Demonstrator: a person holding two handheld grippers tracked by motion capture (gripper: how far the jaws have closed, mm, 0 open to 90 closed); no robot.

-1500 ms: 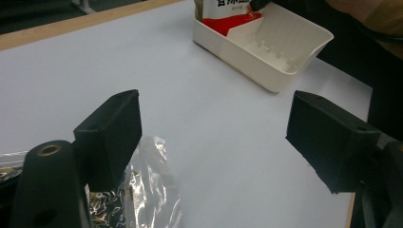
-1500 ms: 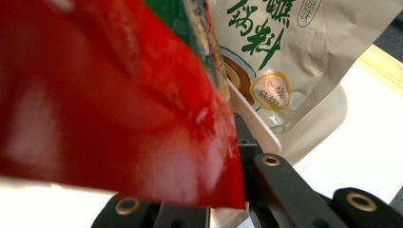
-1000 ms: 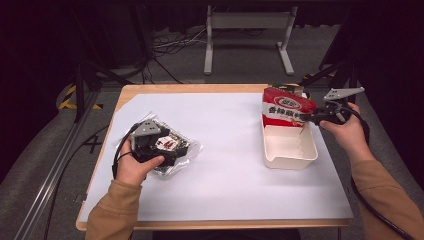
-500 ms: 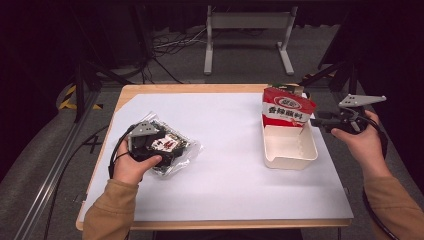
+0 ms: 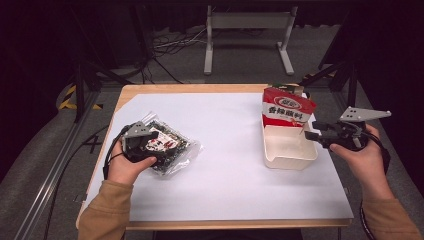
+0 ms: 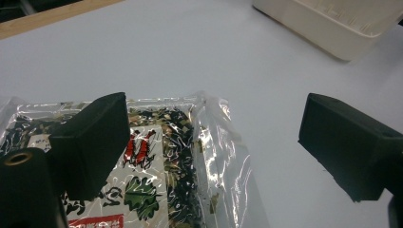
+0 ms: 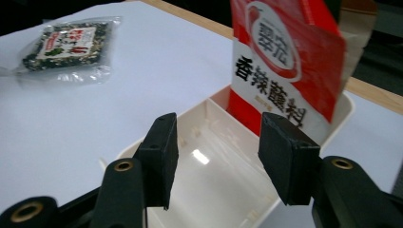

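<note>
A: What is seen in the high view?

B: A white-covered table (image 5: 225, 185) is seen. The left gripper (image 5: 150, 145) is held low over a clear packet of dried greens (image 5: 172, 150) lying flat near the table's left edge. A cream tray (image 5: 290, 150) is set near the right edge, and a red-and-white seasoning bag (image 5: 286, 107) is stood upright in its far end. The right gripper (image 5: 312, 134) is held just outside the tray's right wall, apart from the bag.

A: And in the left gripper view?

B: The jaws are spread wide, with nothing gripped. The packet (image 6: 157, 175) is seen beneath the left-hand jaw and in part of the gap; whether it is touched cannot be told. The tray (image 6: 332, 28) is seen far off at the top.

A: And in the right gripper view?

B: The jaws are seen partly spread, having just been opening, and nothing is held between them. The tray (image 7: 209, 142) is looked into beyond them, the bag (image 7: 285, 71) is stood at its far end, and the packet (image 7: 71, 45) is seen well apart at top left.
</note>
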